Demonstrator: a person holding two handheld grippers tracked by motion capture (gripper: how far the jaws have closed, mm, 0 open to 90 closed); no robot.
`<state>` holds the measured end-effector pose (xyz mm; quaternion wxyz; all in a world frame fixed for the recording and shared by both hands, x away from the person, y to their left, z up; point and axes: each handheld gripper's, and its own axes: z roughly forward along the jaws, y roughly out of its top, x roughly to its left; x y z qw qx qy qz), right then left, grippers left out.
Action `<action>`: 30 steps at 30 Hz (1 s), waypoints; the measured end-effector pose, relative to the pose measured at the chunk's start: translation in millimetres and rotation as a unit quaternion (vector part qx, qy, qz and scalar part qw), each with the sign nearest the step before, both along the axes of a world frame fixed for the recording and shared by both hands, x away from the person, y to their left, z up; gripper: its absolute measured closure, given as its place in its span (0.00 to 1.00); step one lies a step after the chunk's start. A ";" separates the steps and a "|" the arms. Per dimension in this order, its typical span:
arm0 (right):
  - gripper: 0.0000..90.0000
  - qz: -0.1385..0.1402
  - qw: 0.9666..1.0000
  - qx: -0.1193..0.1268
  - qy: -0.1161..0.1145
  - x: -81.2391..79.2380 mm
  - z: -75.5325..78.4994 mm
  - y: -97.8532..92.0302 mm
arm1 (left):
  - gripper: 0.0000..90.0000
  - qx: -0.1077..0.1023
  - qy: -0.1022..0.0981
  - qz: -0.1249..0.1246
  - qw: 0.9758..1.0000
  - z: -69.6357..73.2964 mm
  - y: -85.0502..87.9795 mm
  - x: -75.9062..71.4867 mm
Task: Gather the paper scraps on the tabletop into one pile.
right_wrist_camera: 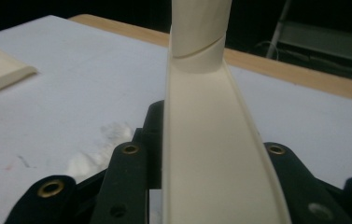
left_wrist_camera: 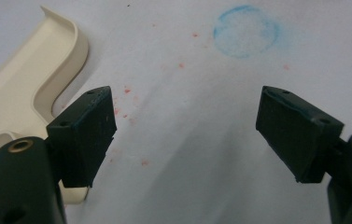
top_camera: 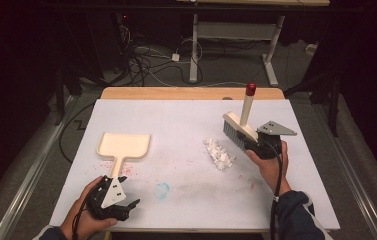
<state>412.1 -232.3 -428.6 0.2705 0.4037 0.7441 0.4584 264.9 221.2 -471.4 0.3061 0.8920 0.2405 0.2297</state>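
A cream dustpan [top_camera: 123, 144] lies flat on the left of the white table sheet [top_camera: 186, 115], its handle pointing toward me. My left gripper [top_camera: 130, 191] rests just right of that handle's end, open. In the left gripper view the jaws of the left gripper [left_wrist_camera: 185, 135] stand wide apart over bare sheet, with the dustpan [left_wrist_camera: 24, 88] beside the left jaw. My right gripper [top_camera: 254, 145] is shut on a cream brush [top_camera: 238, 127] with grey bristles and a red-tipped handle. The brush [right_wrist_camera: 206, 140] runs up between its jaws. A heap of white paper scraps [top_camera: 219, 153] lies just left of the bristles.
A blue ring stain [top_camera: 162, 190] and red specks mark the sheet near the front middle. The table's wooden back edge [top_camera: 191, 93] shows beyond the sheet. Behind it are desk legs and cables on the floor.
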 end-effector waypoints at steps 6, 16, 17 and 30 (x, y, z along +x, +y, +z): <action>0.75 -0.033 0.999 -0.031 0.010 9.5 -18.2 2.8 | 0.21 0.004 0.003 0.000 1.000 -1.4 -0.3 -0.2; 0.75 -0.023 0.996 -0.055 0.072 6.8 -16.6 8.2 | 0.21 0.006 -0.001 -0.002 1.000 -0.1 1.2 -1.8; 0.75 -0.023 0.995 -0.055 0.078 7.1 -15.8 7.2 | 0.21 0.006 -0.001 -0.001 1.000 -0.1 1.1 -1.8; 0.76 0.027 0.991 -0.075 0.103 3.6 -9.6 10.4 | 0.21 0.011 -0.003 -0.002 1.000 -1.0 -0.6 -2.0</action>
